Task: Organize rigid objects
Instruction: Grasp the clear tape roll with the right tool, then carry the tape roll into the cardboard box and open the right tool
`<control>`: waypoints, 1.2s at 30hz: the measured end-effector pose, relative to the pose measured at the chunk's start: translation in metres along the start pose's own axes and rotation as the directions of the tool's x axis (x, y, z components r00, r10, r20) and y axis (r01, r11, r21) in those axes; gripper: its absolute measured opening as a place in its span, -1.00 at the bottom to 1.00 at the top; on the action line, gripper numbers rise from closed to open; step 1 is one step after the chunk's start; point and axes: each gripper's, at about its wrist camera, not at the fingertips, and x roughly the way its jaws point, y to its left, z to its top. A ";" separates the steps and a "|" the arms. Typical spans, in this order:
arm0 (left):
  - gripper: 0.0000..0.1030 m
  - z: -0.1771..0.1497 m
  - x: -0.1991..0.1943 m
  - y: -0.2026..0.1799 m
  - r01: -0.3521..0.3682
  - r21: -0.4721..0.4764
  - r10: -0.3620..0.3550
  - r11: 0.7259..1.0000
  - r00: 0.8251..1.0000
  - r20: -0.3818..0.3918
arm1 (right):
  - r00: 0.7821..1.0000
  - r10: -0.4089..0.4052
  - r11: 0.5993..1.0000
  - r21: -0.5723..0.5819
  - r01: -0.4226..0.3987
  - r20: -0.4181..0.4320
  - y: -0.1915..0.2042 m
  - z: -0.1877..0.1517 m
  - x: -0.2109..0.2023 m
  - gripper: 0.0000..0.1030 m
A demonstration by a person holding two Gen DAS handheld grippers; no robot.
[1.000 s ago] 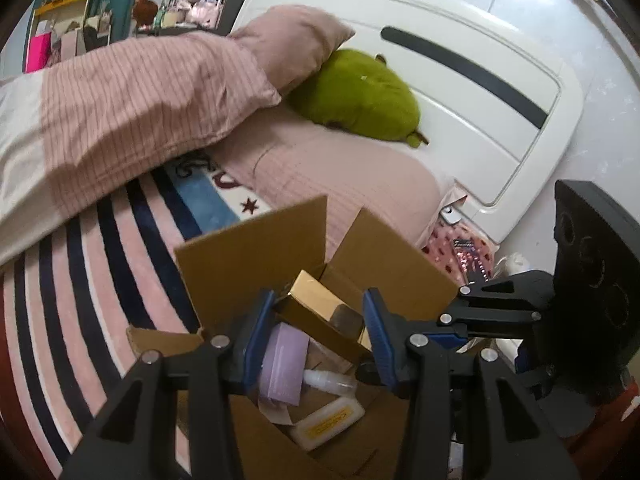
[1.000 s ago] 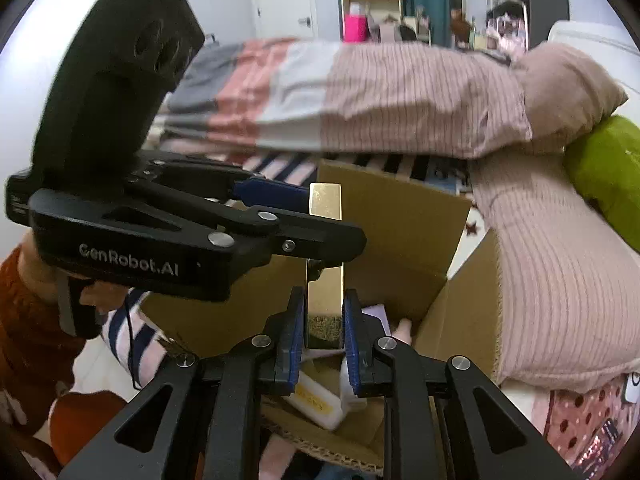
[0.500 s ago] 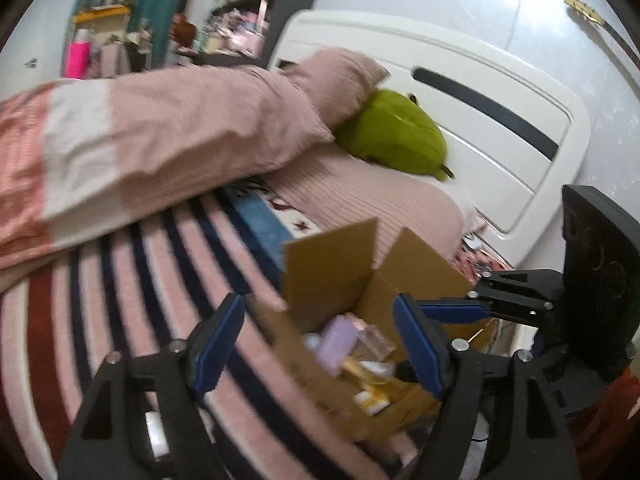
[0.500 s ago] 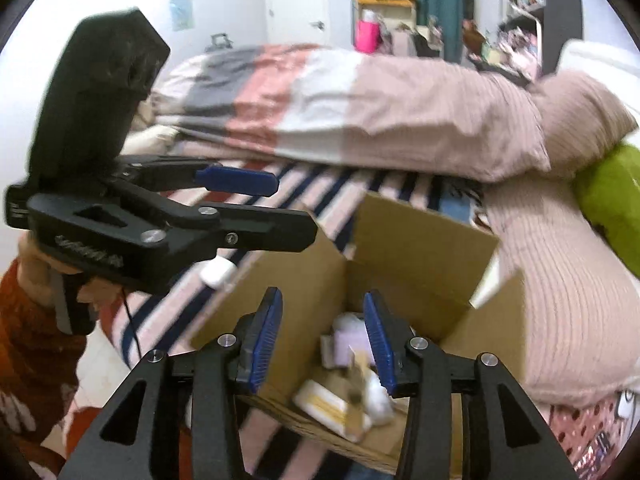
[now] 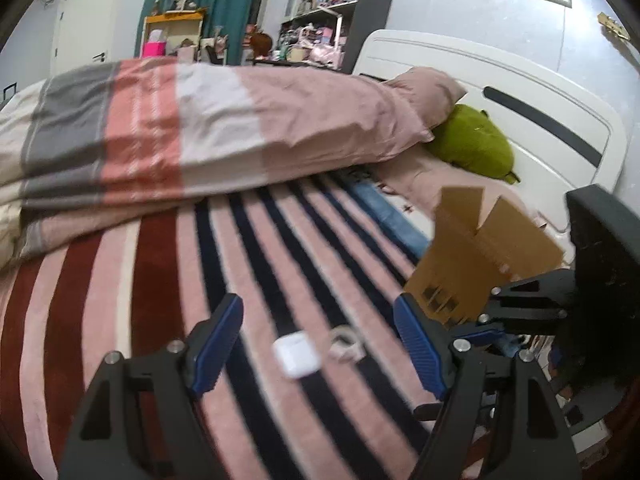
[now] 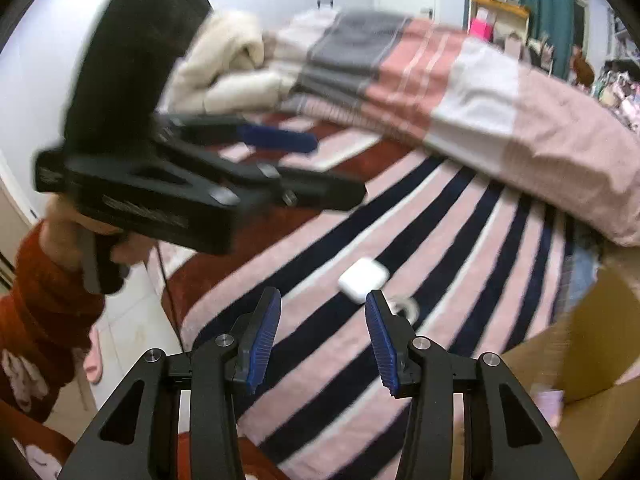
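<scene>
White, rounded glossy case [image 5: 297, 355] lies on striped blanket [image 5: 160, 280]; both hand-held grippers spread, empty

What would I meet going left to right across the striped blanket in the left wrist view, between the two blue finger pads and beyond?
Left blue pad → white case → clear tape roll → right blue pad → cardboard box → the other hand-held gripper.

Green plush toy [image 5: 474, 146] against white headboard [image 5: 520, 92], striped duvet [image 5: 224, 128] bunched across striped blanket [image 5: 280, 260].
</scene>
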 end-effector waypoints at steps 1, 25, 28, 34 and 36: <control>0.46 -0.006 0.001 0.007 -0.007 -0.007 0.007 1.000 1.000 -0.007 | 1.000 -0.003 1.000 0.012 0.003 -0.017 0.000 -0.001 0.010 -0.22; 0.46 -0.057 0.026 0.045 0.042 -0.085 -0.048 0.995 0.997 -0.062 | 0.974 -0.219 0.971 0.084 0.223 -0.050 -0.052 -0.023 0.094 -0.25; 0.46 -0.049 0.026 0.032 0.089 -0.072 -0.094 0.993 0.994 -0.060 | 0.984 -0.176 0.983 0.054 0.176 0.000 -0.034 -0.018 0.071 -0.25; 0.45 -0.027 0.024 -0.008 0.214 -0.038 -0.217 0.976 0.974 -0.070 | 0.984 -0.134 0.991 -0.005 0.136 0.115 -0.003 -0.004 0.016 -0.25; 0.29 -0.016 0.023 -0.024 0.263 -0.029 -0.265 0.964 0.962 -0.071 | 0.978 -0.148 0.988 -0.019 0.153 0.146 0.002 -0.001 -0.001 -0.25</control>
